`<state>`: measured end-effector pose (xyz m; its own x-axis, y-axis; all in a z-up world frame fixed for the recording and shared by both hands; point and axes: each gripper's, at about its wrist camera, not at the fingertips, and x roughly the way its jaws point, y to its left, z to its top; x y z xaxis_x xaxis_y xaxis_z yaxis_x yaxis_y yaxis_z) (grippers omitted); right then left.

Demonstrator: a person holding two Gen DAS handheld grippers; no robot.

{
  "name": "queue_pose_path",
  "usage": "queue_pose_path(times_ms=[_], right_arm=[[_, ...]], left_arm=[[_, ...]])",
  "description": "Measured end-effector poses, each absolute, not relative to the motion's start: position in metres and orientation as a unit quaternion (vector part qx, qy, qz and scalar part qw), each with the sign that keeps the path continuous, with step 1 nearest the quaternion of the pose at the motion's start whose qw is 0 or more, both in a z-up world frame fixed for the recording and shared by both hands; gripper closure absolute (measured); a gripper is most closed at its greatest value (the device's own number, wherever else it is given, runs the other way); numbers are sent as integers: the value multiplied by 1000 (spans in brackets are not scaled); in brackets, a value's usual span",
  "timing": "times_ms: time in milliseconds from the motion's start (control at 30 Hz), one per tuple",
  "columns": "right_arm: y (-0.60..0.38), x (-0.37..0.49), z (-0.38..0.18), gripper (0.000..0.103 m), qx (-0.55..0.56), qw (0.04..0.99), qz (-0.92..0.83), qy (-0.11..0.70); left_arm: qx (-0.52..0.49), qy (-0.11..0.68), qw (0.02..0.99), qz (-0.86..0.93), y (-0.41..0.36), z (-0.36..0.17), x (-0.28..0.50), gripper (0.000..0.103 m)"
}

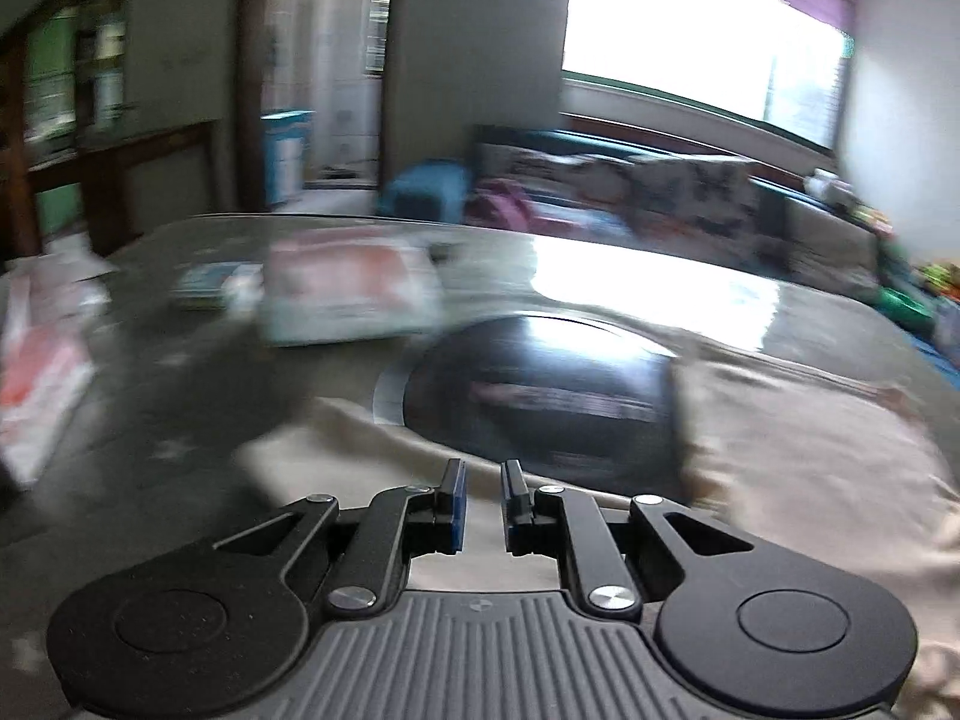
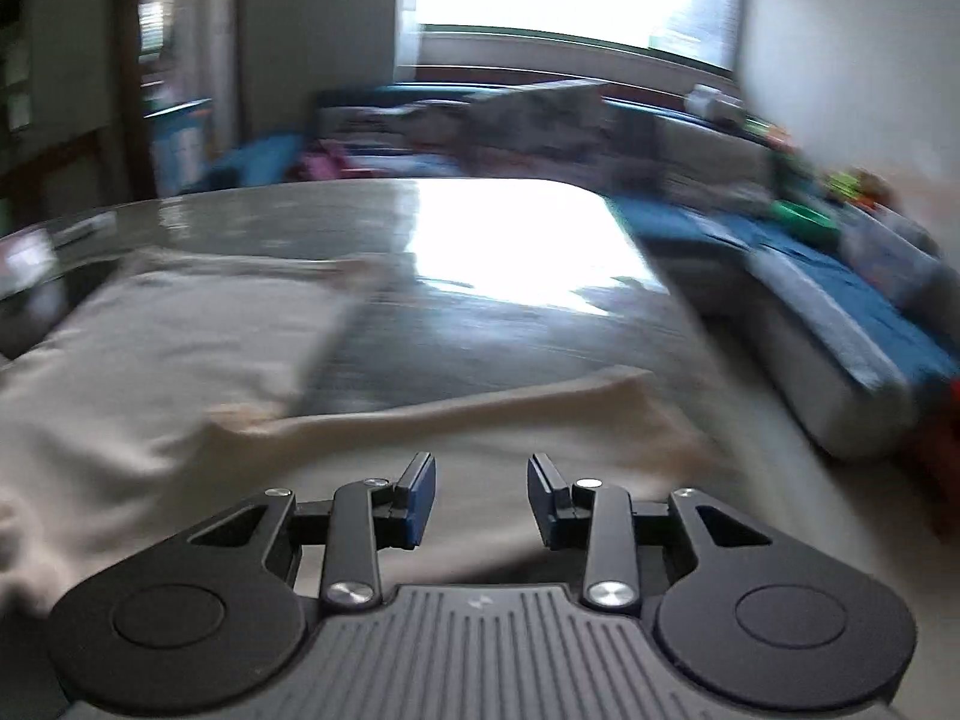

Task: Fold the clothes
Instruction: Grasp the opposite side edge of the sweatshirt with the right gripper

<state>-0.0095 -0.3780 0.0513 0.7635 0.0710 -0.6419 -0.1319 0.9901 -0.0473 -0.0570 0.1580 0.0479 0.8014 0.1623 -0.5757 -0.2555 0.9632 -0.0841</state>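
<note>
A cream garment (image 1: pixel 810 480) lies spread on the glossy grey table (image 1: pixel 180 396); it also shows in the right wrist view (image 2: pixel 168 348), with a long part (image 2: pixel 480 414) stretched across the front. My left gripper (image 1: pixel 483 471) hovers just above the garment's near edge, jaws a narrow gap apart, nothing between them. My right gripper (image 2: pixel 480 465) is open and empty above the cloth. Both views are motion-blurred.
A dark round plate (image 1: pixel 540 396) is set in the table's middle. A pink-and-white box (image 1: pixel 354 282) and papers (image 1: pixel 42 372) lie at the far left. A cluttered sofa (image 1: pixel 660 192) stands beyond the table, also in the right wrist view (image 2: pixel 840 312).
</note>
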Motion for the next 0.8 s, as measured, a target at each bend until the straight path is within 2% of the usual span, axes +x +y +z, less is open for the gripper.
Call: queue_pose_path(times_ms=[167, 467, 533, 633, 700, 733, 800], right_arm=[[-415, 2, 44, 69, -14, 940, -10, 341], [-436, 17, 30, 70, 37, 938, -14, 344], [-438, 19, 30, 75, 42, 939, -16, 342], [-440, 21, 30, 77, 51, 939, -20, 338], [-440, 22, 30, 83, 52, 940, -20, 337], [-440, 22, 30, 91, 52, 940, -17, 336], [-441, 20, 31, 94, 53, 942, -13, 332]], left_arm=[[-63, 304, 950, 22, 100, 48, -44, 90], [-17, 313, 946, -84, 17, 46, -32, 90], [-8, 313, 945, -99, 3, 46, -30, 90], [-1, 314, 943, -114, -12, 44, -26, 90], [3, 314, 941, -123, -21, 43, -23, 90], [6, 314, 941, -129, -26, 43, -22, 90], [14, 315, 938, -140, -37, 41, -19, 90]])
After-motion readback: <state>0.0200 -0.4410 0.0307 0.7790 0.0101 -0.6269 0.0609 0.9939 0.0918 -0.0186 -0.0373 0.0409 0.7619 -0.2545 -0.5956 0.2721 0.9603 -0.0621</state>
